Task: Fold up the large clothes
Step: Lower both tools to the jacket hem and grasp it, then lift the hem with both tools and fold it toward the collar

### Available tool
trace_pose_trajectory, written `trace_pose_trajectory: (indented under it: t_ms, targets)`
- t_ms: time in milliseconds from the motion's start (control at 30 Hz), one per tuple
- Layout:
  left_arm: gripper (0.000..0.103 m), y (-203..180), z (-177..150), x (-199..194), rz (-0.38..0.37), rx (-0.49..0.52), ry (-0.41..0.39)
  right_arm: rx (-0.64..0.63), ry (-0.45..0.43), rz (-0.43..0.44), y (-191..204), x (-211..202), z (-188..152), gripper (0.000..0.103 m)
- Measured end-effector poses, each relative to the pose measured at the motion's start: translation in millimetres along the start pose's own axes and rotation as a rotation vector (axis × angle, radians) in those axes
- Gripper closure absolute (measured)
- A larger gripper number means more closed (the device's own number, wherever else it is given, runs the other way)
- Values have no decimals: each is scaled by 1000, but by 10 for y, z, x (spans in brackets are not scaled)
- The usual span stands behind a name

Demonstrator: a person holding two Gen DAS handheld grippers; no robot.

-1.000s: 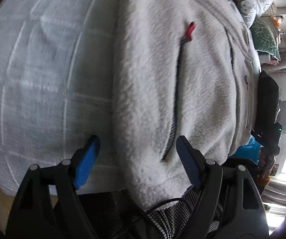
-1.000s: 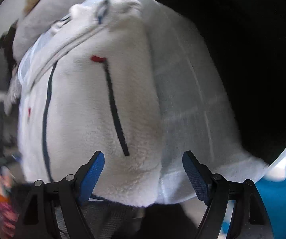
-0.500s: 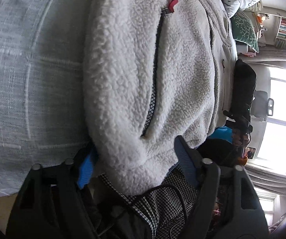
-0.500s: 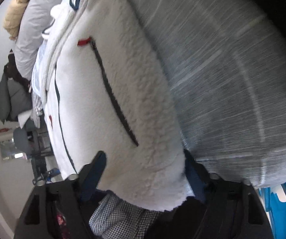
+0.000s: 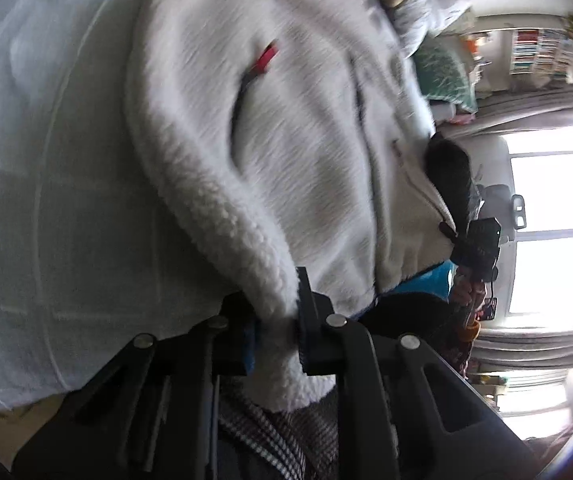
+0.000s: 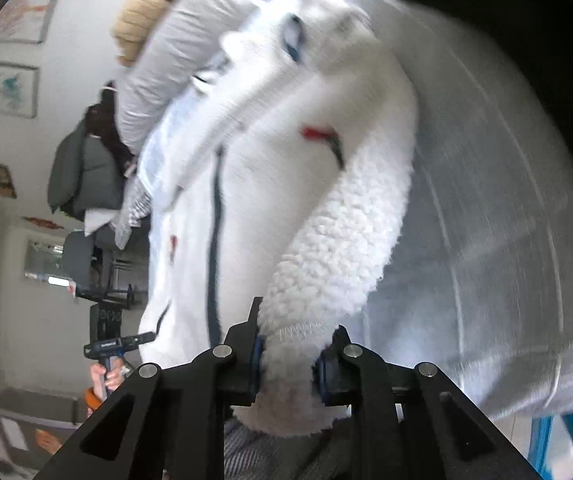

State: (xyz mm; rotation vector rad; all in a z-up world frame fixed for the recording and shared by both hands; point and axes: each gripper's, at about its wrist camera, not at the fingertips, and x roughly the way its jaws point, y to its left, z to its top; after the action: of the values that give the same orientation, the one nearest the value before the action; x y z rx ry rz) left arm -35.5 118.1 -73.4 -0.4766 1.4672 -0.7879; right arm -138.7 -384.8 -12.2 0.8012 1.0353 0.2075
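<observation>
In the left wrist view, a pale grey bedspread [image 5: 58, 184] with thin white grid lines fills the left side. On it lies a white fleece jacket [image 5: 294, 152], its near hem corner bunched between the jaws of the left gripper [image 5: 276, 330], which are closing and already pinch the pile from both sides. A dark pocket zip [image 5: 238, 120] with a red pull tab [image 5: 264, 60] runs up the jacket's front. Below the gripper shows checked cloth [image 5: 270, 432], partly hidden. Further right lie a green patterned cushion [image 5: 444, 76] and a heap of pale bedding, then a bright window [image 5: 554, 232] with grey curtains; the other gripper's body is seen small before it.

In the right wrist view, framed pictures [image 6: 10, 88] hang on the wall at the left, and a dark grey garment [image 6: 82, 172] is piled beside grey pillows. The jacket [image 6: 326, 240] stretches up the middle, its front zip [image 6: 214, 240] dark blue. The right gripper [image 6: 288, 360] has its jaws closing too, clenched on the opposite hem corner, fleece squeezed between the blue pads. The bedspread [image 6: 486, 220] spreads to the right, blurred.
</observation>
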Motion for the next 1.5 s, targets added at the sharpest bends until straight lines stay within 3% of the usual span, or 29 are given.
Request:
trace_pose_trajectory:
  t_ms: [267,433,567,667,833,900,967,1067,1133,1200,1300,1400,1500]
  targets:
    - [87,-243,273,-475,-9,61,-291,-153,-181,-98,535,-110,254,83]
    - [88,-307,639,-724,2,29,-421,-148,-284,-134,715,-231,724,83]
    - [88,-351,1171,-845,-26,-65,-547,-132,-423,-186,817,-150,1240,83]
    - [88,-402,1462,-757,-16,-109,-614,-125,-478,-233,822,2,1481,83]
    - [87,-415,1947,-507,74,-105,-672,-60,-511,-272,640,311,1861,83]
    - [86,-335,2099,-446,96,-109,-734,-16,-529,-291,512,408,1992,83]
    - [83,-260,2205,-340,117,-109,-777,20,-521,-261,380,514,2102,82]
    - [70,-121,2385,-81,171,-173,-740,90,-478,-257,200,692,2219,75]
    - [47,-73,2435,14,191,-191,-720,114,-454,-245,133,746,2250,58]
    - [40,-112,2400,-11,212,-167,-738,114,-456,-221,102,721,2239,44]
    - [22,-259,2289,-161,267,-97,-789,103,-481,-189,102,575,2231,36]
    - [19,-391,2167,-337,334,-4,-852,99,-533,-187,111,391,2184,31]
    - [18,-460,2193,-371,454,117,-842,60,-552,-226,136,291,2172,31]
